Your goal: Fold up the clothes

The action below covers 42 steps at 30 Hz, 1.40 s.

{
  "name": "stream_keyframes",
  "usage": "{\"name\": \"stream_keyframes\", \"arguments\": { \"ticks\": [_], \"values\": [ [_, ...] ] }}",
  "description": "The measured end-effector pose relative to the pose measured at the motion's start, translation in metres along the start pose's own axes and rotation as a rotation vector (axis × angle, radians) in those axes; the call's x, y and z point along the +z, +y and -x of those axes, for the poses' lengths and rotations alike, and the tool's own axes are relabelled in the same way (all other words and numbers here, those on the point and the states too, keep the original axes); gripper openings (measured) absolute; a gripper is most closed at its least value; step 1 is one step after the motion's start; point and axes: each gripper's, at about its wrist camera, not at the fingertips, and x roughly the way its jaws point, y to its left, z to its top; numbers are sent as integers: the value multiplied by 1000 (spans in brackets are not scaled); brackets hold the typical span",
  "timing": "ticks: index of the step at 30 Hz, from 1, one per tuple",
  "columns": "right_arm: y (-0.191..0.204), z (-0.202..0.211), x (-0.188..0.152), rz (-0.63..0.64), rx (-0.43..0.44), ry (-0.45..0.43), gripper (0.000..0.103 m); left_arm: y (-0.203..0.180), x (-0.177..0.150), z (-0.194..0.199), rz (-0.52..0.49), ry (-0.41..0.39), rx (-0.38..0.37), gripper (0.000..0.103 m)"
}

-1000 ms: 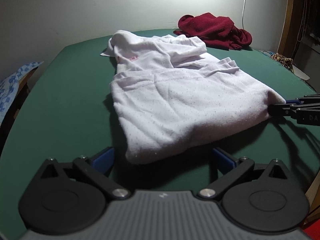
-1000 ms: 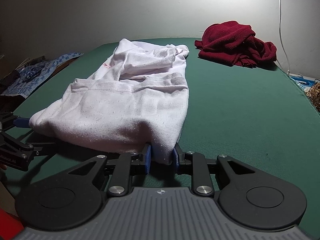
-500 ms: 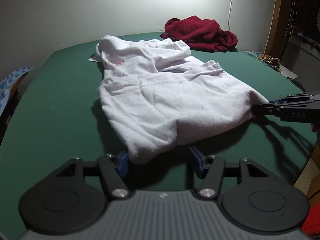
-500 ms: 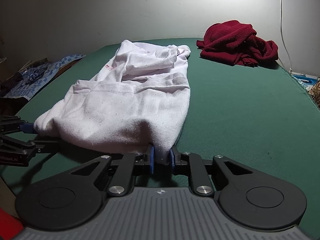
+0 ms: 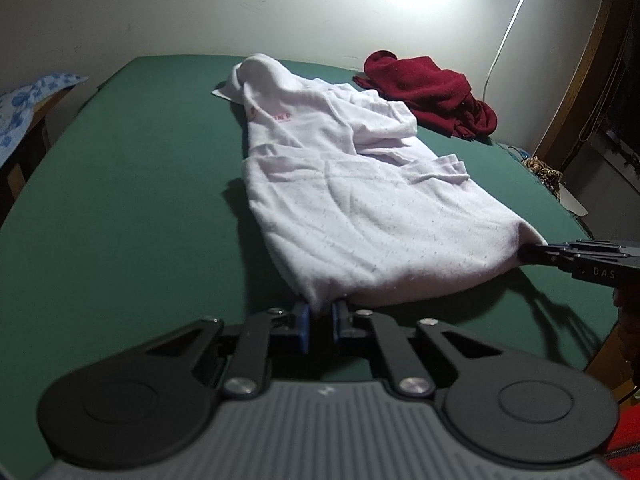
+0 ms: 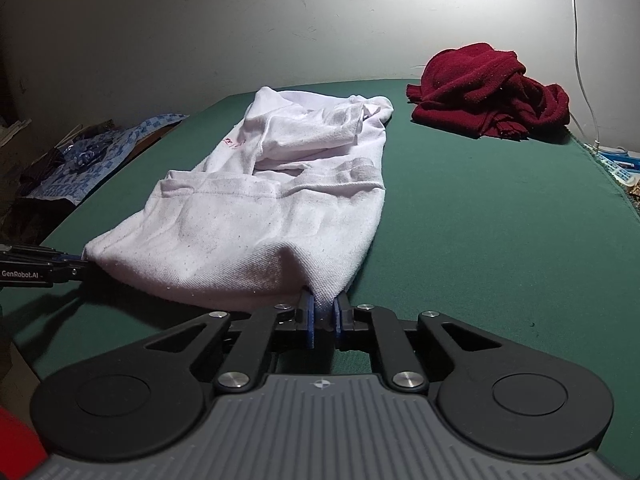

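Note:
A white garment [image 5: 360, 200] with small pink lettering lies lengthwise on the green table [image 5: 120, 220], partly folded with its sleeves laid over the body. My left gripper [image 5: 320, 312] is shut on its near left corner. My right gripper [image 6: 324, 310] is shut on the near right corner of the same white garment [image 6: 272, 208]. Each gripper shows in the other's view: the right gripper [image 5: 528, 250] at the right edge, the left gripper [image 6: 78, 262] at the left edge. The near hem hangs slightly raised between them.
A crumpled dark red garment [image 6: 488, 88] lies at the table's far right. A blue patterned cloth [image 6: 92, 152] sits off the left side. A white cable [image 5: 508, 36] hangs down the wall. Bare green cloth [image 6: 500, 240] stretches right of the white garment.
My left gripper went from wide open to shut on the garment's near left corner. The right gripper kept its hold on the other corner.

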Motion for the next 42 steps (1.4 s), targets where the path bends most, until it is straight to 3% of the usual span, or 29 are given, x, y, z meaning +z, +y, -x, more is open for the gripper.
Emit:
{"name": "stream_keyframes", "arguments": {
  "ticks": [6,14,17,19,21,23,25,26,27,30,32,33,34,37,42],
  "values": [
    [0,16,0,15,32,16,9,-6,-2,22,-51,-1,-18,3],
    [-2,37,-4,10,82,83,9,-7,-19,47,-147,102,-20,0],
    [-1,32,-8,0,69,88,10,0,-21,38,-186,102,51,14],
    [-1,28,-10,-15,63,87,16,4,-18,28,-197,107,62,29],
    [2,31,-11,21,58,70,18,3,-16,23,-225,90,63,51],
    [7,34,-13,87,57,62,24,1,-15,17,-255,72,65,56],
    [9,33,-15,123,59,67,28,-1,-13,10,-266,67,48,50],
    [10,32,-16,131,60,70,28,-3,-12,7,-262,67,27,41],
    [10,31,-18,133,62,68,29,-4,-11,4,-257,66,6,23],
    [12,24,-24,138,55,47,31,-15,-11,0,-286,52,-10,8],
    [13,21,-27,135,48,24,29,-18,-11,-1,-299,45,-6,5],
    [13,20,-28,126,48,21,14,-18,-10,3,-298,40,-14,4],
    [12,21,-27,108,53,22,10,-18,-8,7,-298,34,-23,4],
    [5,27,-20,25,88,36,9,-18,-2,25,-304,17,-52,3],
    [-1,53,-9,-35,154,61,9,-6,5,48,-287,56,-98,3]
  ]
}}
